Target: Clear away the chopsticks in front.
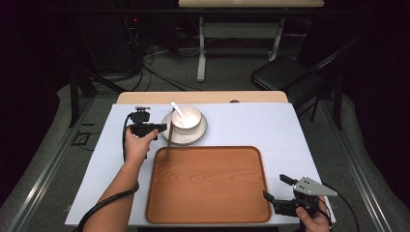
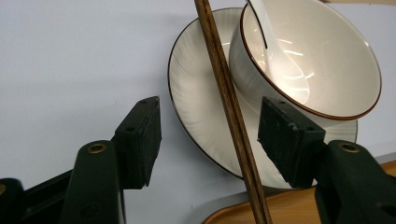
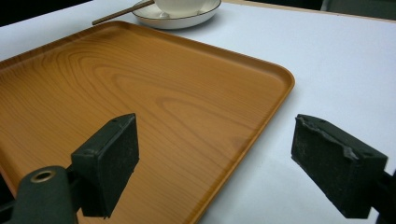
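A pair of brown chopsticks (image 1: pixel 168 142) leans from the rim of a white plate (image 1: pixel 193 139) down to the far left corner of the wooden tray (image 1: pixel 208 183). On the plate stands a white bowl (image 1: pixel 189 117) with a white spoon (image 1: pixel 178 110) in it. My left gripper (image 1: pixel 162 128) is just left of the plate. In the left gripper view it (image 2: pixel 212 121) is open around the chopsticks (image 2: pixel 229 105), which pass nearer the right jaw without touching either pad. My right gripper (image 1: pixel 274 186) hovers open over the tray's right front corner (image 3: pixel 280 79), nothing between its jaws (image 3: pixel 215 140).
A pale cloth (image 1: pixel 270 130) covers the table, with a strip of wooden tabletop (image 1: pixel 203 97) showing at the back. Beyond the table are a black chair (image 1: pixel 280 73), a desk frame (image 1: pixel 239 31) and floor cables (image 1: pixel 159 72).
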A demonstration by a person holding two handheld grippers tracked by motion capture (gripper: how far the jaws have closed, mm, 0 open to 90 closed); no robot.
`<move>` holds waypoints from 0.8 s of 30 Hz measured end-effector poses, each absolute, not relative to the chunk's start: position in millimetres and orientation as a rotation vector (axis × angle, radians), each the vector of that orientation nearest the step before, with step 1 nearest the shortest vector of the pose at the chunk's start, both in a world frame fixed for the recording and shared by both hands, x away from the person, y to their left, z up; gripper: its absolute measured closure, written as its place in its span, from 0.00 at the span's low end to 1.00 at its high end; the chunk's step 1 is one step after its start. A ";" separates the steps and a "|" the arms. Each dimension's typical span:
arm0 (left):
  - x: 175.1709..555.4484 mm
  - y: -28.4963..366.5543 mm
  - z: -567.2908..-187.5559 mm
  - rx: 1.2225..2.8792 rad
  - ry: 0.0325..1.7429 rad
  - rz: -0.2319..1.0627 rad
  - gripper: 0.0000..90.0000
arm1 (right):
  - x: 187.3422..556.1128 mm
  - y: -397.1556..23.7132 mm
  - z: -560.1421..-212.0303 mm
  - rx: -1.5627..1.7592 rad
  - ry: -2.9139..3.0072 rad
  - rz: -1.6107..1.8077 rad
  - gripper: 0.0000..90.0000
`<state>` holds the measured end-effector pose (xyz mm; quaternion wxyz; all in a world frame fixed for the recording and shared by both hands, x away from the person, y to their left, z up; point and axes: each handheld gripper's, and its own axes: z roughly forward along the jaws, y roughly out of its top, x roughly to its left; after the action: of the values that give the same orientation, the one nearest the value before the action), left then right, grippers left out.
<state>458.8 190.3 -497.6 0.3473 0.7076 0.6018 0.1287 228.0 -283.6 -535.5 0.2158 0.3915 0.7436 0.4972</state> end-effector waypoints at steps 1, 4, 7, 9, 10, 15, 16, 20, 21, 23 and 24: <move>459.0 189.6 -497.6 1.851 1.557 0.340 0.45 | 228.0 -283.6 -535.5 1.084 2.061 1.378 0.17; 460.1 187.8 -498.9 1.868 1.555 0.326 0.52 | 228.0 -284.0 -535.5 1.086 2.059 1.380 0.17; 461.8 188.0 -499.6 1.863 1.572 0.274 0.60 | 228.1 -284.1 -535.5 1.089 2.058 1.380 0.17; 462.4 187.7 -500.2 1.861 1.574 0.267 0.64 | 228.2 -284.1 -535.5 1.090 2.059 1.379 0.17; 463.0 187.5 -500.2 1.873 1.575 0.263 0.64 | 228.2 -284.0 -535.5 1.090 2.059 1.379 0.17; 466.0 186.6 -501.0 1.857 1.585 0.217 0.77 | 228.2 -284.4 -535.4 1.094 2.060 1.378 0.17; 466.5 186.0 -501.5 1.853 1.586 0.215 0.78 | 228.3 -284.5 -535.5 1.095 2.060 1.378 0.17; 469.9 182.4 -505.1 1.853 1.608 0.181 0.83 | 228.3 -284.7 -535.5 1.094 2.060 1.382 0.17; 470.5 181.4 -506.1 1.856 1.609 0.184 0.84 | 228.3 -284.7 -535.5 1.094 2.060 1.382 0.17; 471.6 179.7 -507.9 1.864 1.613 0.182 0.84 | 228.3 -284.8 -535.5 1.093 2.059 1.382 0.17; 471.6 179.7 -507.9 1.864 1.613 0.182 0.84 | 228.3 -284.9 -535.5 1.093 2.059 1.383 0.17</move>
<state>471.6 179.7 -507.9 0.3287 0.7122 0.6163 0.0695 228.3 -284.9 -535.5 0.2137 0.3940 0.7421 0.4984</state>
